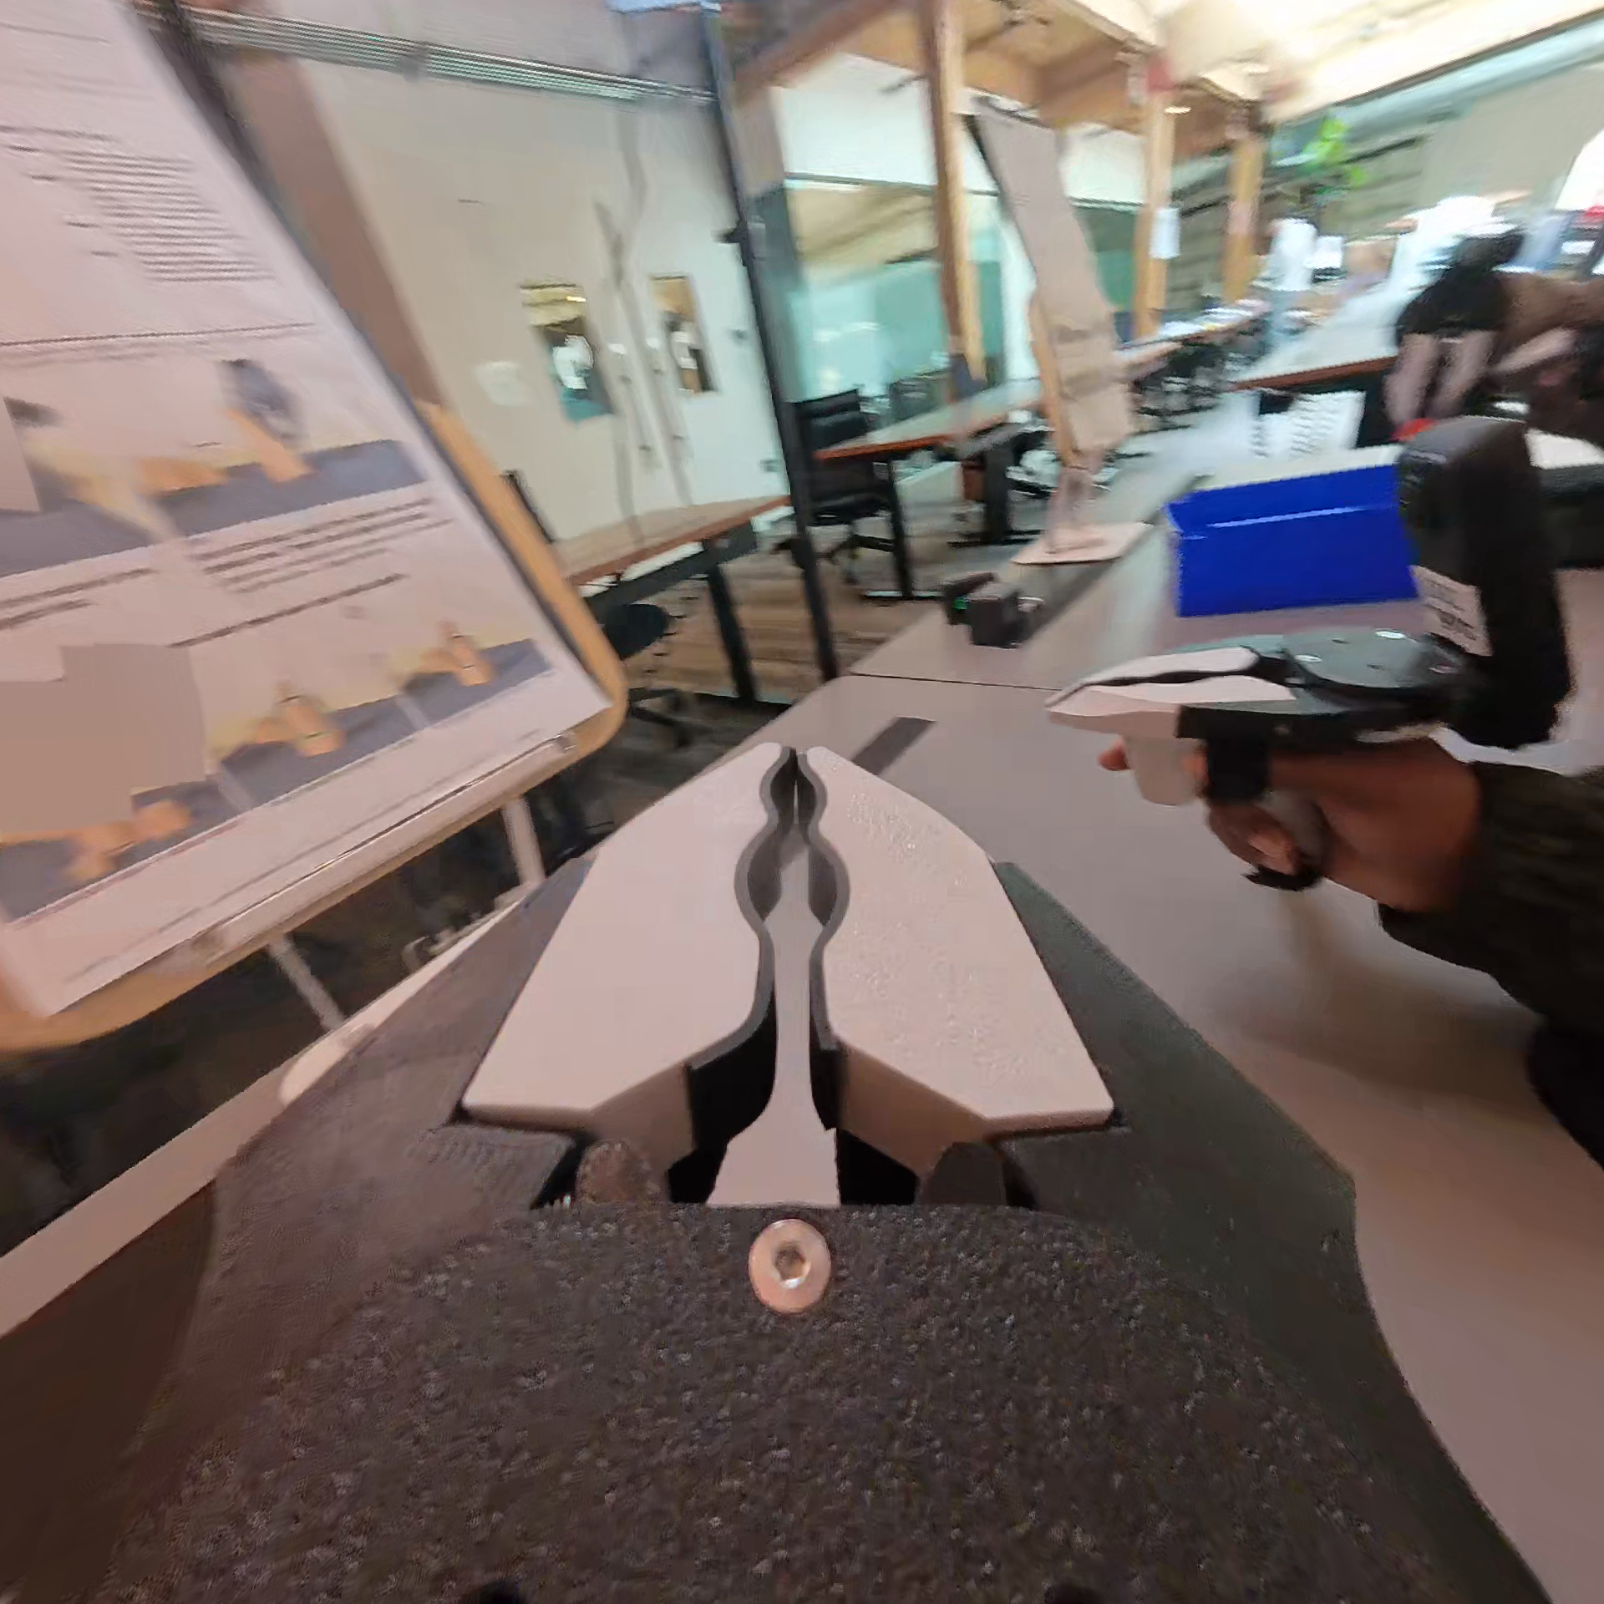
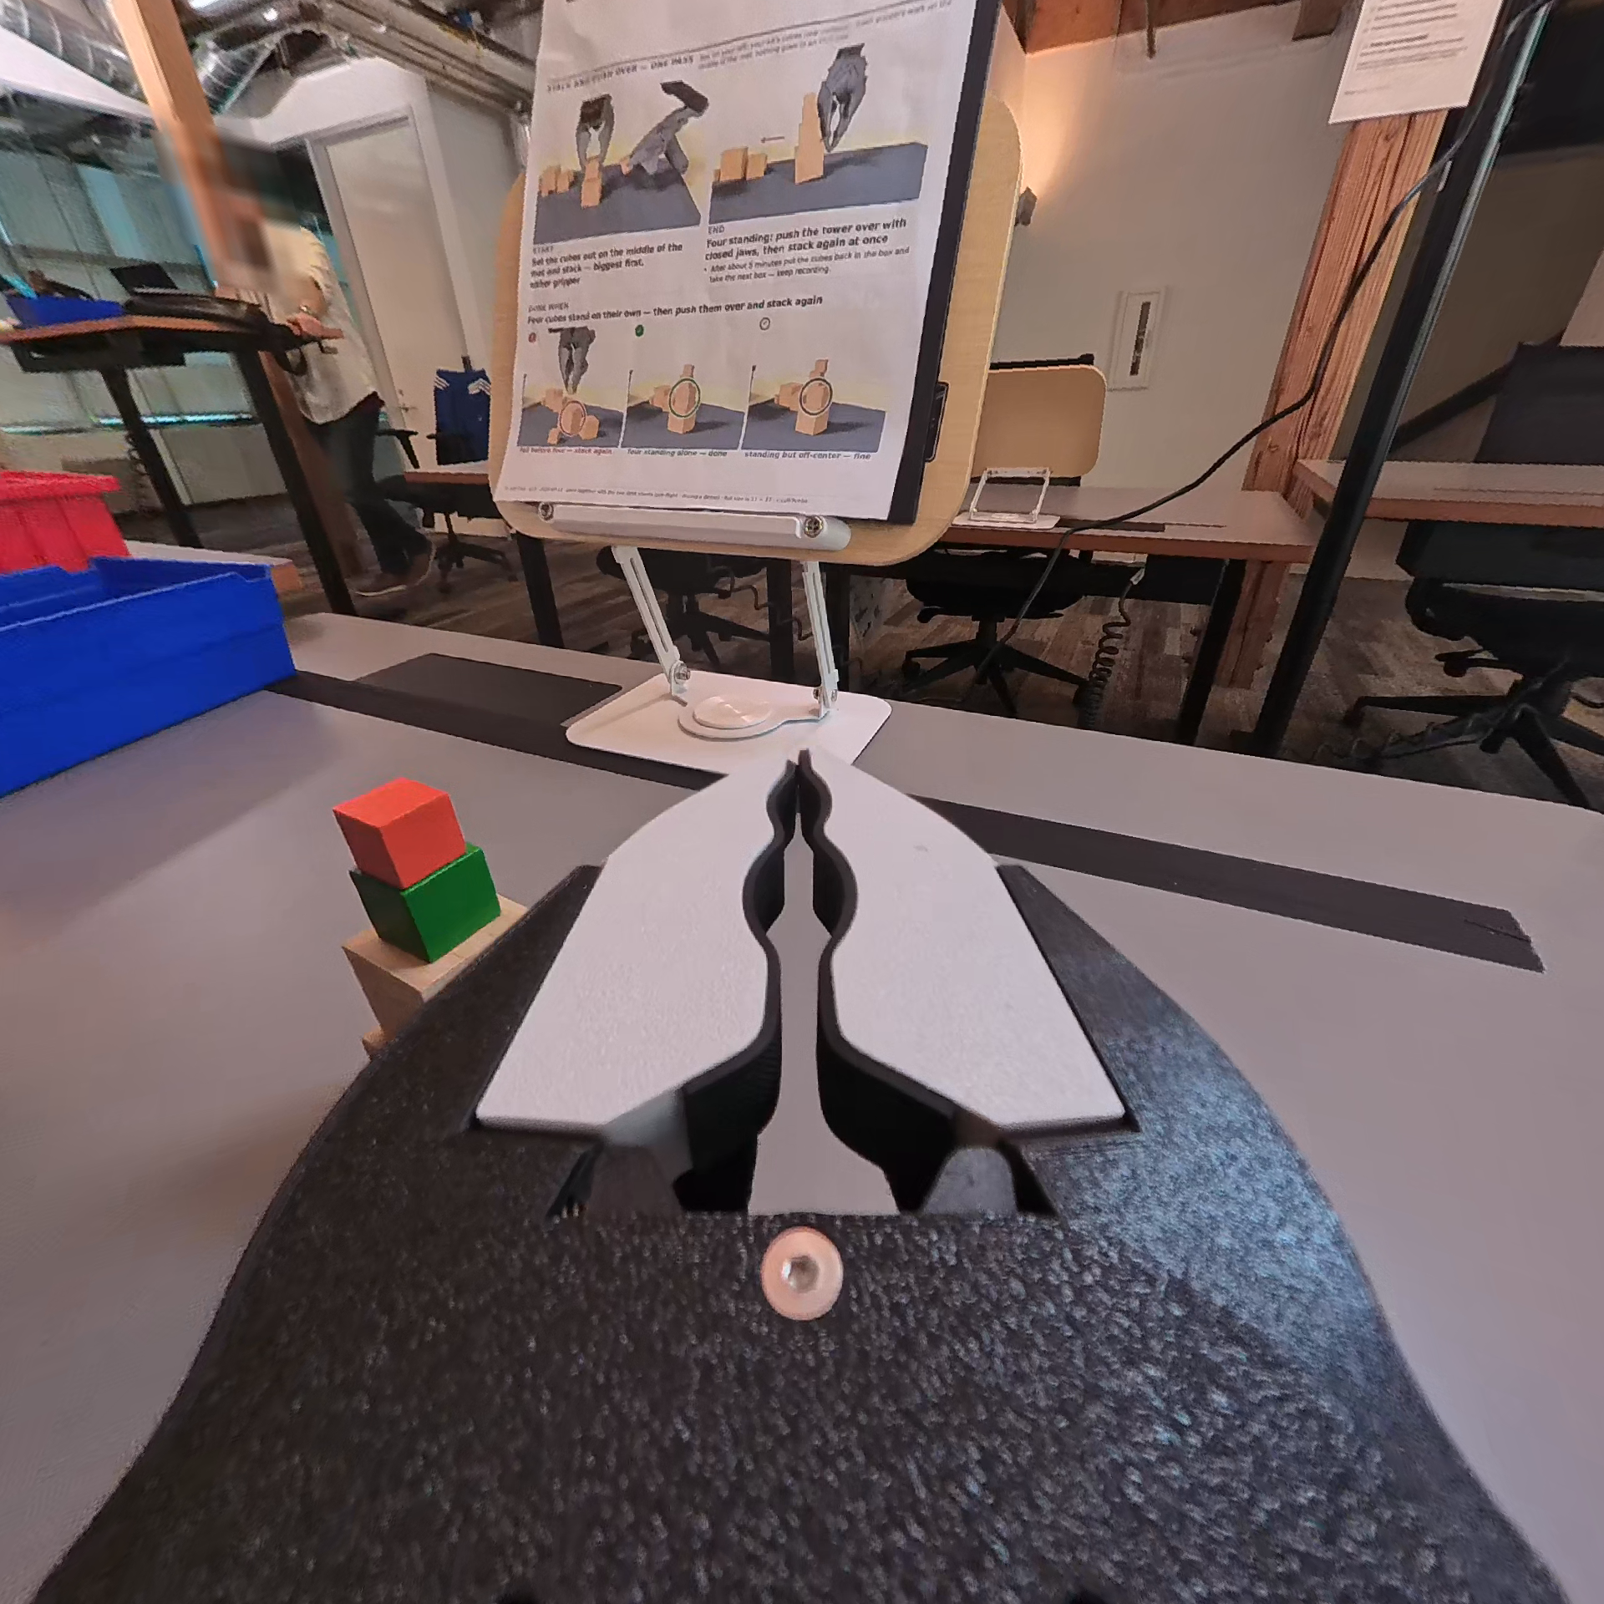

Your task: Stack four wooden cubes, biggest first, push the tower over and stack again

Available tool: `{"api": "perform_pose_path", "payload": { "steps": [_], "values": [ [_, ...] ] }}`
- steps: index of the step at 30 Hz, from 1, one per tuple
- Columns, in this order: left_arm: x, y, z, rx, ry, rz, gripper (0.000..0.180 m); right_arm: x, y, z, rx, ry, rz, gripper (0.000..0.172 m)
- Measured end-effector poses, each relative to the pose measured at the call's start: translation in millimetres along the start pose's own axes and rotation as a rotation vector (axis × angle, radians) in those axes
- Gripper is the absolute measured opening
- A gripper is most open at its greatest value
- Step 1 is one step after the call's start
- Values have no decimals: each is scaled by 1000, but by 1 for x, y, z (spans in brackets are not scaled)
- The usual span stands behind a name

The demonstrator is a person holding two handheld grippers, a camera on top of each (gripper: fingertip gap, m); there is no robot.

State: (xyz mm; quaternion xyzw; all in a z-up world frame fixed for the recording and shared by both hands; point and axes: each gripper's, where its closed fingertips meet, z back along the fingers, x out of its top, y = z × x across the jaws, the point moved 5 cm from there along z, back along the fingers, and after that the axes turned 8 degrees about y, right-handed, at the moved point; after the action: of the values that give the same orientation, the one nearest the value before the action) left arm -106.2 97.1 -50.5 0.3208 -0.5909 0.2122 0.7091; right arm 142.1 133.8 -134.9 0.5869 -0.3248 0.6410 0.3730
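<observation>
Both hand-held grippers [image 1: 794, 764] [image 2: 803, 768] clenched, bare; blue bin [image 2: 130, 642] contents hidden.

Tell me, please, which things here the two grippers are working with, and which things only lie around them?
In use: left gripper and right gripper, both closed, empty; block stack beside the right one: red cube, green cube, wooden block.

Lying about: blue bin, red bin, sheet stand.
</observation>
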Motion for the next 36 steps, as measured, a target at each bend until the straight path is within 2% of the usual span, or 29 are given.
{"api": "perform_pose_path", "payload": {
  "steps": [5,8,13,15,17,21,30,36],
  "values": [
    [-33,27,42,293,38,63,0,-2,0,-1,-25,7,22,0],
    [-63,36,56,285,55,191,0,-5,1,-4,-33,19,31,0],
    [-127,60,59,319,83,232,0,-19,4,-12,-48,78,59,0],
    [-144,65,58,294,99,323,0,-26,4,-16,-62,106,77,0],
    [-148,67,60,270,87,366,0,-31,5,-19,-77,126,94,0],
    [-149,68,62,258,89,340,0,-41,8,-25,-86,161,134,0],
    [-144,67,67,314,96,278,0,-51,27,-29,-78,203,201,0],
    [-141,66,70,389,111,186,0,-54,39,-31,-118,236,180,0]
  ]
}}
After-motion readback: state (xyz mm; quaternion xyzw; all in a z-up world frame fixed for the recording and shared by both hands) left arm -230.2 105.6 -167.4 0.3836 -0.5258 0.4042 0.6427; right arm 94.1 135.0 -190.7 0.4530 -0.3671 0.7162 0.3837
